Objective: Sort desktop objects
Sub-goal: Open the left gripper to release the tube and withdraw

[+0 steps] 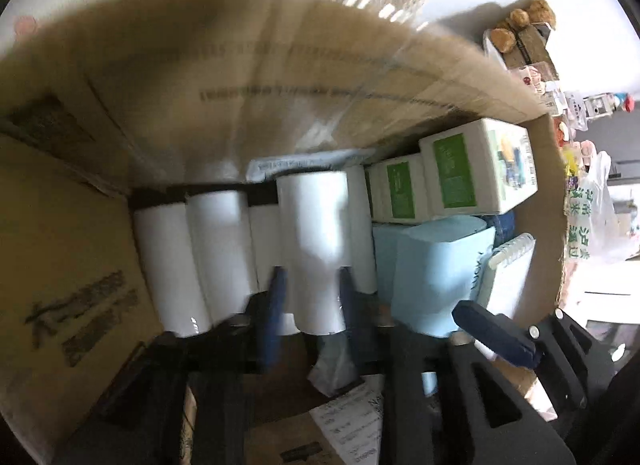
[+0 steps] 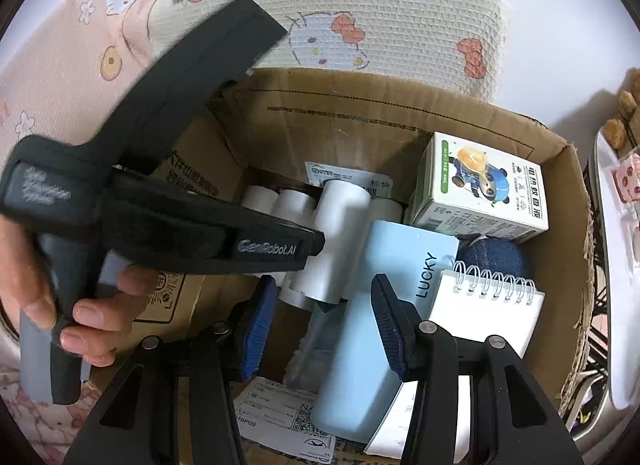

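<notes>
brown corrugated cardboard box (image 2: 400, 113): sitting open-topped in front of a cream waffle-weave blanket (image 2: 380, 13), holding everything below.
pale blue rectangular box marked "lucky" (image 2: 360, 329): lying lengthwise in the middle of the box floor, just beside the rolls.
white and green carton with a cartoon panda (image 2: 480, 189): resting at the far right corner.
white spiral-bound notepad (image 2: 492, 313): leaning near the right wall.
white paper rolls (image 1: 192, 253): lining up side by side along the far wall.
left gripper (image 1: 310, 285): reaching down into the box, its blue-padded jaws standing half open on either side of one raised white paper roll (image 1: 316, 241); whether the pads are pressing it, i cannot tell.
right gripper (image 2: 324, 329): hovering above the blue box, jaws apart, holding nothing.
</notes>
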A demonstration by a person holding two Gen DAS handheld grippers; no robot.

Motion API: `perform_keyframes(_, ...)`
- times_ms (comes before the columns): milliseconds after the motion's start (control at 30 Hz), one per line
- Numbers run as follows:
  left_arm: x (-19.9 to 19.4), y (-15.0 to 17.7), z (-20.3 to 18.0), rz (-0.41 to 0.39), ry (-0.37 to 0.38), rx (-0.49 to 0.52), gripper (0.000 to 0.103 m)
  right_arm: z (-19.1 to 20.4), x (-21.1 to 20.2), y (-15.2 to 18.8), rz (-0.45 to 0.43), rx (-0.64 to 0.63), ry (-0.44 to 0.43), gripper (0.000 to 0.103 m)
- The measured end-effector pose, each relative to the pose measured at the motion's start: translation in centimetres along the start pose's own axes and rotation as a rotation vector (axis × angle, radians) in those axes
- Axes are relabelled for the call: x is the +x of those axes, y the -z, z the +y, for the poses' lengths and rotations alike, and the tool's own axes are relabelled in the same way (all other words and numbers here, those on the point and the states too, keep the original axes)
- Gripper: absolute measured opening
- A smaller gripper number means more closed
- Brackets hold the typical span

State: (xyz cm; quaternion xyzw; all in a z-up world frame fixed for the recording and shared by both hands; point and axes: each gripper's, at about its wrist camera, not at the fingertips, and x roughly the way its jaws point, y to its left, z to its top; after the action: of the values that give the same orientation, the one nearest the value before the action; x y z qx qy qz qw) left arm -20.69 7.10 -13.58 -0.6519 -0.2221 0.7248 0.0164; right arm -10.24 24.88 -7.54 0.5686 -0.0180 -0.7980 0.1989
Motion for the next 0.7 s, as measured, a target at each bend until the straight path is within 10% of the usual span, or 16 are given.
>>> perform_keyframes(700, -12.5, 6.6, 2.0, -0.402, -0.144, 0.172, 0.051, 4.7, -0.1, 0.0, -0.09, 0.101, -0.091, 0.047)
